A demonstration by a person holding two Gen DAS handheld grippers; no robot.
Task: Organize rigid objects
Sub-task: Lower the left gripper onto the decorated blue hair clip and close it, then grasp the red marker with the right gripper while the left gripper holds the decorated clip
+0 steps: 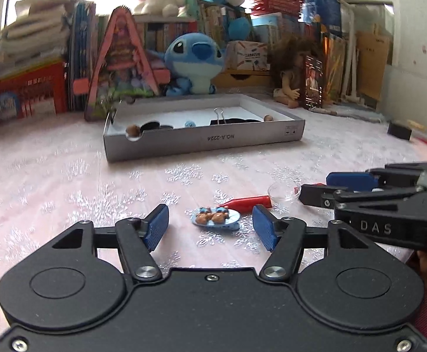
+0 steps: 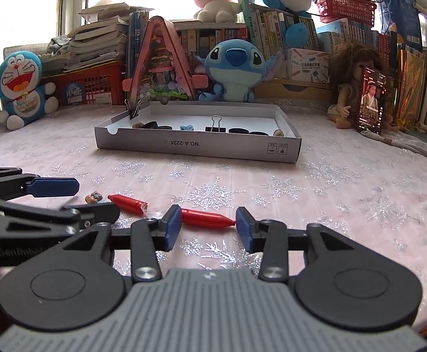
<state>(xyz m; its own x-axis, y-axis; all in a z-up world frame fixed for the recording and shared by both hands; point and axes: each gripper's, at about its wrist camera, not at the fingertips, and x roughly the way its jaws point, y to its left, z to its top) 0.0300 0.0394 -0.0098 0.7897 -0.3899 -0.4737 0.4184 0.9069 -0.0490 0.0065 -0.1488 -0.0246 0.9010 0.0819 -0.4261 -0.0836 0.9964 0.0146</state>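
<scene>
Nearest to us, the left claw (image 1: 210, 226) stood spread, its blue pads (image 1: 157, 226) clear of the small blue charm with brown bears (image 1: 215, 218), which lay on the table (image 1: 67, 182) between them. Our right claw (image 2: 208, 226) was spread too, with a red crayon-shaped piece (image 2: 206, 218) lying crosswise between its pads; the piece's pointed tip sat just beside the right pad, and we could not tell whether it touched. A second red piece (image 2: 125, 202) lay just to the left, with a clear round lid (image 2: 157, 205) between the two. All of these rested on the pink snowflake-patterned cloth (image 2: 330, 193) in the near part of the table.

Further back, toward the middle of the table, sat a shallow grey box lid (image 2: 196, 143). In it we saw black binder clips (image 2: 215, 124), dark round pieces, a small blue item and brown beads. Along the far edge stood a Stitch plush (image 2: 234, 70), a Doraemon plush (image 2: 23, 88), a doll (image 2: 348, 88), a phone (image 2: 372, 99) and rows of books (image 2: 272, 26).
</scene>
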